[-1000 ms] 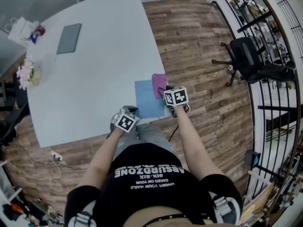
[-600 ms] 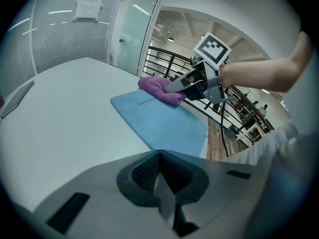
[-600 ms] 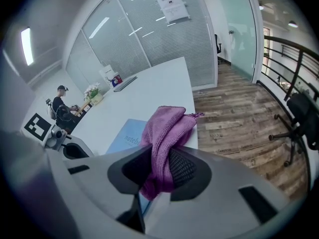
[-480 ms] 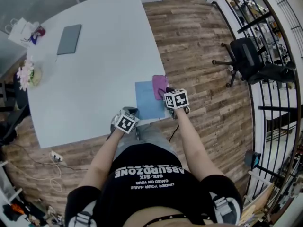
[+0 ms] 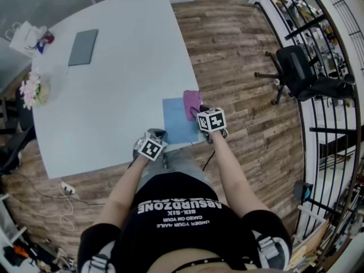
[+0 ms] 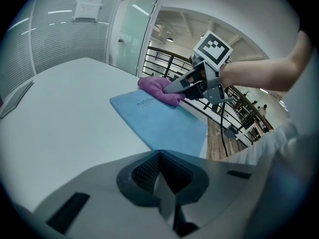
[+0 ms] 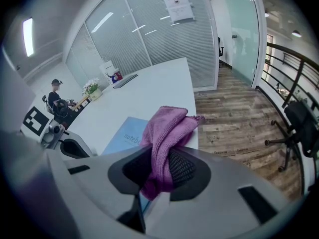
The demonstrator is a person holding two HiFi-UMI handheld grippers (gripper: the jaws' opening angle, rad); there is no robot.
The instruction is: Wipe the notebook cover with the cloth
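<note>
1. I am seeing the left hand-held gripper (image 5: pixel 157 134) hanging over the near edge of the white tabletop (image 5: pixel 114 95). Its jaws are pressed together with nothing between them, and it is sitting where it was a second ago.
2. The right hand-held gripper (image 7: pixel 159 171) is clamping a fold of the purple cloth (image 7: pixel 167 128) between its jaws. Over the last second it has been drifting very slightly back toward me.
3. The cloth is lying bunched on the far right corner of the notebook (image 5: pixel 177 121), spilling a little past the cover's far edge. It has hardly shifted.
4. The notebook is lying flat at the near right part of the tabletop, close to the edge. Its cover is showing plain light blue, with small print near the cloth.
5. Farther off, a grey slab (image 5: pixel 83 45) is lying flat on the tabletop.
6. A bunch of flowers (image 5: pixel 33 89) and a white bag (image 5: pixel 25 36) are sitting at the far left side.
7. A black office chair (image 5: pixel 298 67) is standing on the wooden floor.
</note>
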